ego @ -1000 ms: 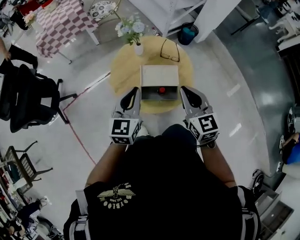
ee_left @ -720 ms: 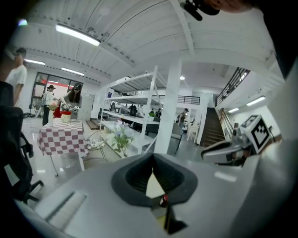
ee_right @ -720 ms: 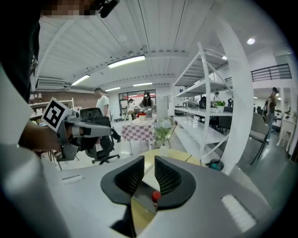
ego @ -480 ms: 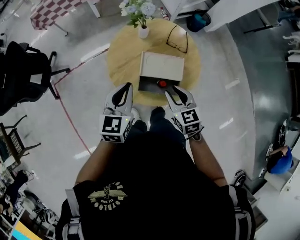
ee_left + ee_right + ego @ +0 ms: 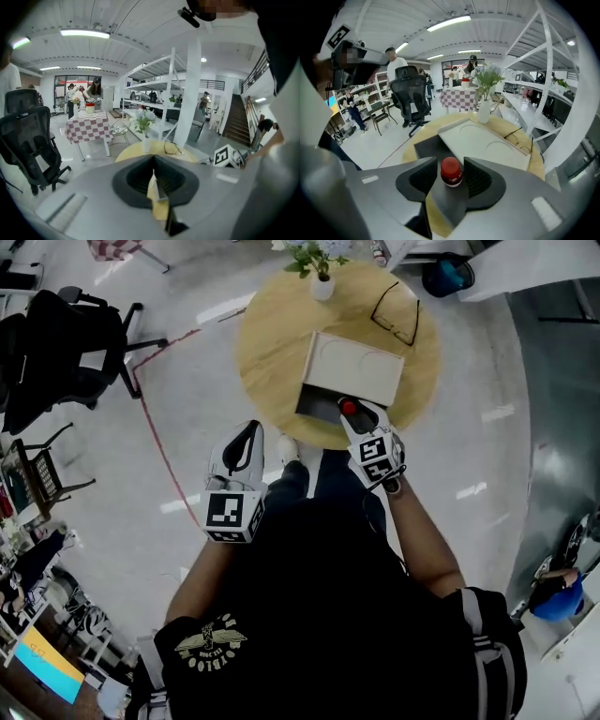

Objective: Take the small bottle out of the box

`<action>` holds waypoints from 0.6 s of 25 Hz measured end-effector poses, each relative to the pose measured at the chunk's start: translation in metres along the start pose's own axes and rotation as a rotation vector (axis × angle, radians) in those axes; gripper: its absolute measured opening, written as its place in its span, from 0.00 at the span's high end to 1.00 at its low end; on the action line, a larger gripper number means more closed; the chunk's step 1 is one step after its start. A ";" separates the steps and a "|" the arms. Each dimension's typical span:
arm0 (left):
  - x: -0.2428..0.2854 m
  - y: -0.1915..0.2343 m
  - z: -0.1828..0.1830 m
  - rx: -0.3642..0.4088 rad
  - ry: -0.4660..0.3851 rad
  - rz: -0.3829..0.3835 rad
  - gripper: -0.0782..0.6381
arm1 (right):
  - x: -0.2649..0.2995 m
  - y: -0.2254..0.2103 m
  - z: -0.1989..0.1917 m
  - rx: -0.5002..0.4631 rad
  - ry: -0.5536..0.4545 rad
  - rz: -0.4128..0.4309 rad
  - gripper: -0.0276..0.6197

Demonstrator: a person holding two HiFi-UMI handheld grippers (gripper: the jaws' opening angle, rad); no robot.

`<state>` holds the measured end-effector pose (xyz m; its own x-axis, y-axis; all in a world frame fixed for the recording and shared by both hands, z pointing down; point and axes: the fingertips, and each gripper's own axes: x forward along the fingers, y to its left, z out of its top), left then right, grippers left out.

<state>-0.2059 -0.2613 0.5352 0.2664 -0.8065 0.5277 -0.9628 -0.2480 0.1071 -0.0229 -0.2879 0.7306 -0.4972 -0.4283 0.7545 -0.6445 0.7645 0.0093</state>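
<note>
Small bottle (image 5: 348,408) stands in the box (image 5: 354,368), cap between the right claw (image 5: 450,164) jaws, just opened, not gripping. Best centre, lower, squeeze squarely. Left claw (image 5: 153,176) clenched, empty.

Black T-shirt (image 5: 319,615) filling the view, gold winged emblem (image 5: 209,641) on the chest, pale stripes (image 5: 475,606) at both sleeves. Left gripper (image 5: 249,430) and right gripper (image 5: 356,413): light grey shells, black ribbed pads (image 5: 423,177) in the jaws, 1 black-and-white marker cube (image 5: 232,513) on each.
</note>
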 end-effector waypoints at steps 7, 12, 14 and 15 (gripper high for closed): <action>0.000 0.010 -0.019 -0.030 0.027 0.048 0.89 | 0.020 0.004 -0.008 -0.059 0.034 -0.043 0.72; 0.000 0.002 -0.008 -0.003 -0.016 -0.002 0.89 | 0.005 0.011 0.000 -0.037 0.016 -0.039 0.72; -0.004 0.002 0.001 0.012 -0.043 -0.027 0.89 | -0.009 0.015 0.007 -0.030 0.004 -0.044 0.73; -0.006 0.002 0.005 0.019 -0.053 -0.040 0.89 | -0.016 0.017 0.012 -0.022 -0.002 -0.045 0.73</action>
<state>-0.2095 -0.2598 0.5279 0.3073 -0.8230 0.4777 -0.9504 -0.2903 0.1114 -0.0326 -0.2740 0.7109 -0.4691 -0.4640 0.7515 -0.6534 0.7548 0.0582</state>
